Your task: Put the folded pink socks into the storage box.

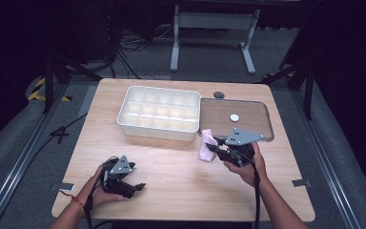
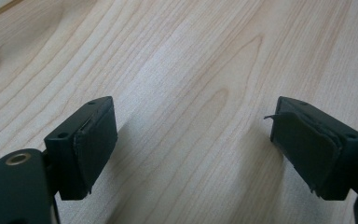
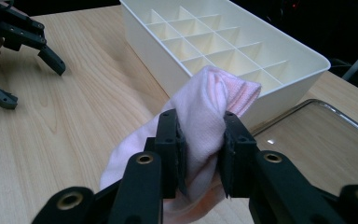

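- Right tongs (image 3: 200, 154) clamped on a pink cloth (image 3: 205, 112), lifted off the bench (image 1: 171, 162).
- Left tongs (image 2: 193, 140) spread wide, holding nothing, low over bare wood.
- Just beyond the right tongs: white divided tray (image 3: 261, 42); beside it, a clear lid (image 1: 262, 119) lying flat.

The table (image 1: 171, 167) is pale wood with a smooth, matt grain. The divided box (image 1: 159, 113) looks like white plastic, faintly glossy. The tray (image 1: 267, 121) beside it is clear and shiny with a metal-looking rim. The sock (image 3: 205, 116) is soft pink knitted cloth. The right gripper (image 3: 200, 154) and left gripper (image 2: 193, 154) are matt black plastic with 2 rubbery pads (image 2: 95, 140) each.
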`<state>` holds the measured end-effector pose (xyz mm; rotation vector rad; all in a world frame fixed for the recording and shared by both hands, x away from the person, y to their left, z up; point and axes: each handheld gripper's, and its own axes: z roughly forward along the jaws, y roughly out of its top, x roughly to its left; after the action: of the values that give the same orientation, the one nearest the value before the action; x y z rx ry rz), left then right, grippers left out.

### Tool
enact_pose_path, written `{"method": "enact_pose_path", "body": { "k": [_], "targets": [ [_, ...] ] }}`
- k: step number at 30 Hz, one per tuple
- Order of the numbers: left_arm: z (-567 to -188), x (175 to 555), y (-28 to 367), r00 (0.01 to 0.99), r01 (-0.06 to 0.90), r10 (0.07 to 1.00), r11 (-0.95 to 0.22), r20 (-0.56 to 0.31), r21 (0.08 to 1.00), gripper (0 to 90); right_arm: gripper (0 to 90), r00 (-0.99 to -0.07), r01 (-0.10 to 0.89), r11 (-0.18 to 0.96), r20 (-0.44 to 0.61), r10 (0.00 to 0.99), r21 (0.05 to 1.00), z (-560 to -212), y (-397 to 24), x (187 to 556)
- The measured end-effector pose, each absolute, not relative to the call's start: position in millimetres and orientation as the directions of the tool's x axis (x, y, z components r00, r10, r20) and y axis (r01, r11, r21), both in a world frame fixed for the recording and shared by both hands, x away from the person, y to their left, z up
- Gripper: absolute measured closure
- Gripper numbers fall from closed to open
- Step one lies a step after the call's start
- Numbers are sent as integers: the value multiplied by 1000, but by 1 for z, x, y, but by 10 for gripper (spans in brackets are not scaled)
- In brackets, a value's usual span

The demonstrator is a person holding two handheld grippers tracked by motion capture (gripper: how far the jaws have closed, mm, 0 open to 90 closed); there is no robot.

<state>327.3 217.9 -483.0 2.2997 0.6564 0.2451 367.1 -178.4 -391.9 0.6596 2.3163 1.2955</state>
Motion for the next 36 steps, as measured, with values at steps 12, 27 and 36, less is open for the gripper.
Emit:
{"method": "enact_pose_path", "body": {
  "k": [12, 27, 36],
  "targets": [
    [-483, 328, 217, 849, 389, 528, -608, -14, 692, 148, 722, -798, 182, 474, -152, 583, 862, -381, -172, 379],
    [-483, 328, 217, 850, 388, 527, -610, -13, 691, 148, 722, -769, 148, 476, -202, 606, 867, -371, -156, 401],
    [-483, 328, 217, 852, 385, 524, -612, -11, 691, 148, 722, -761, 148, 477, -209, 614, 866, -369, -148, 417]
  ]
}}
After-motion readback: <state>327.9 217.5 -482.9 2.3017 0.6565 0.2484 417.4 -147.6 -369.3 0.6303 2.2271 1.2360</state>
